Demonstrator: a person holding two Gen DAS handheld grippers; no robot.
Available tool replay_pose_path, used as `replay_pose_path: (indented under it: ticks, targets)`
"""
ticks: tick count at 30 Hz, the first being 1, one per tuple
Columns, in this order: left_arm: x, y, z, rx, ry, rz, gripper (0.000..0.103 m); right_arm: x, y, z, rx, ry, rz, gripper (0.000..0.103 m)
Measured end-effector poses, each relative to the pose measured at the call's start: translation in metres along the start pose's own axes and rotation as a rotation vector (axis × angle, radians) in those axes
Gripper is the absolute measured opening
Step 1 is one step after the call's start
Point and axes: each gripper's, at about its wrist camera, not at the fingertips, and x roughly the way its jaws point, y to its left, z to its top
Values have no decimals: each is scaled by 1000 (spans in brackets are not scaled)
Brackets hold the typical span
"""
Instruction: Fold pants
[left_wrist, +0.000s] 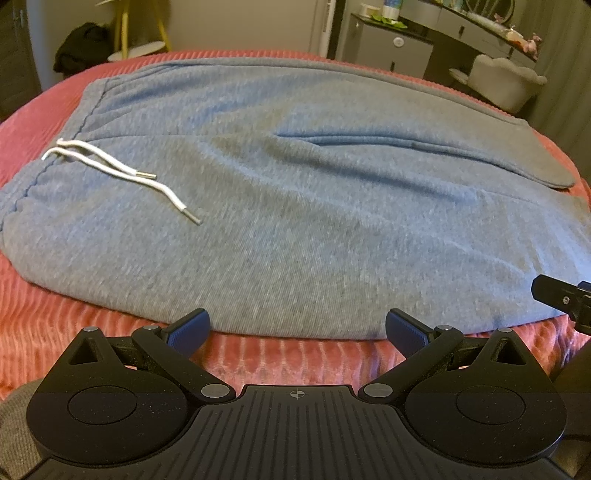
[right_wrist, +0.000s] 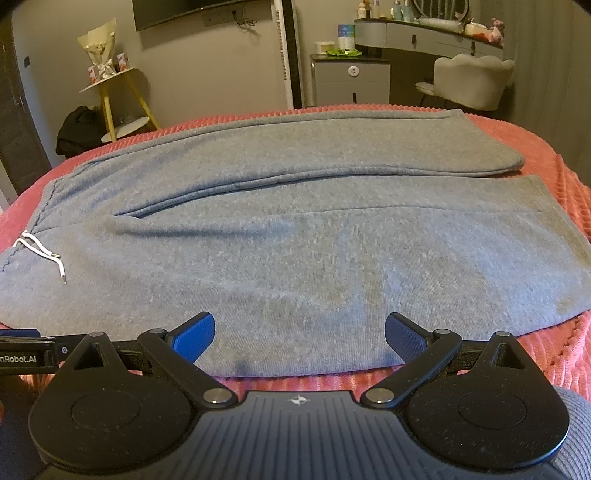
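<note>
Grey sweatpants (left_wrist: 295, 206) lie flat across a pink ribbed bedspread (left_wrist: 288, 354), waistband to the left, both legs running right. A white drawstring (left_wrist: 122, 173) rests on the fabric near the waistband. My left gripper (left_wrist: 297, 330) stands open at the pants' near edge, below the hip area, nothing between its fingers. In the right wrist view the same pants (right_wrist: 295, 251) spread out, the far leg (right_wrist: 369, 147) and near leg side by side. My right gripper (right_wrist: 299, 338) is open over the near leg's front edge. Its drawstring (right_wrist: 48, 254) shows far left.
Part of the right gripper's body (left_wrist: 561, 295) pokes in at the right edge of the left wrist view. Beyond the bed stand a yellow-legged side table (right_wrist: 118, 92), a dark bag (right_wrist: 79, 129) on the floor, a grey cabinet (right_wrist: 351, 79), and a pale chair (right_wrist: 472, 81).
</note>
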Motion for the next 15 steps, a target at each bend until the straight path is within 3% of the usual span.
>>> replay_pose_path:
  ticks: [15]
  targets:
    - [-1,-6,1,36,-8,-2,103,8,3,3,12,46,43,99]
